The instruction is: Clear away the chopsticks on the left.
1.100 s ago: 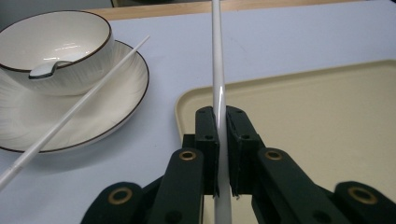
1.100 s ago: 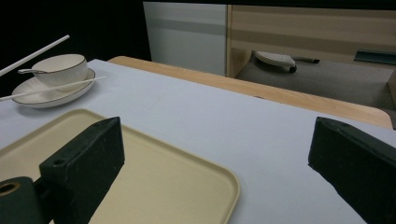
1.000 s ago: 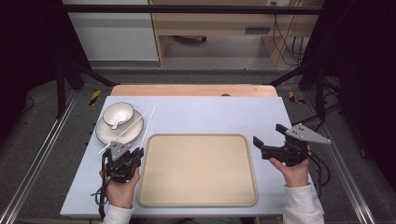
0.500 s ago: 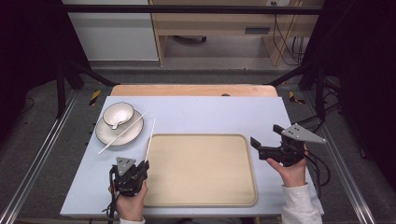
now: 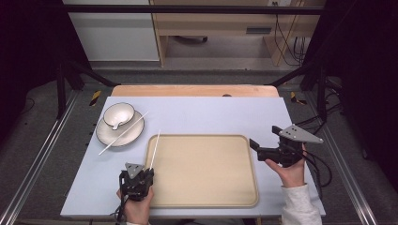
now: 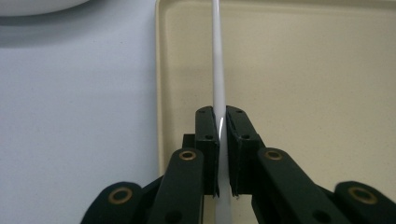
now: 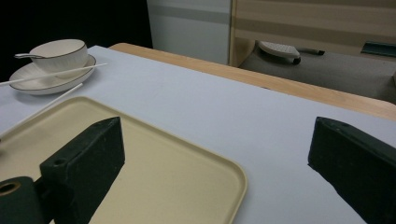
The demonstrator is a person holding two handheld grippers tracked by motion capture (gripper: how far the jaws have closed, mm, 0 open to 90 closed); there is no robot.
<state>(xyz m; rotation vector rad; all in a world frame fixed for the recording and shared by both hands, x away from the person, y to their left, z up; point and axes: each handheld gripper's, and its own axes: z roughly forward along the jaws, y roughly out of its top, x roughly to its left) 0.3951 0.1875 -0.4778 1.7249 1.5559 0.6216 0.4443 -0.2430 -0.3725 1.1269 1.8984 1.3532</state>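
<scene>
From the high view, the left gripper (image 5: 139, 174) sits just off the near-left corner of the shallow rectangular beige plastic tray (image 5: 206, 194), pinching a slim white chopstick (image 5: 154, 150) that runs away from the person along the tray's left rim, probably to lay it flat inside. A second white chopstick (image 5: 123, 134) rests across the round white ceramic plate (image 5: 109, 137) left of the tray's far corner, with a small white bowl (image 5: 118, 114) on it. The right gripper (image 5: 256, 146) hovers beside the tray's right edge, seemingly waiting.

In the left gripper view, the black jaws are pressed onto the chopstick (image 6: 218, 79), which extends forward just inside the tray's left rim (image 6: 159, 70), held low and level.

In the right gripper view, the jaws stand spread wide with nothing between them, aimed across the tray (image 7: 187, 179) toward the plate (image 7: 46, 84).
</scene>
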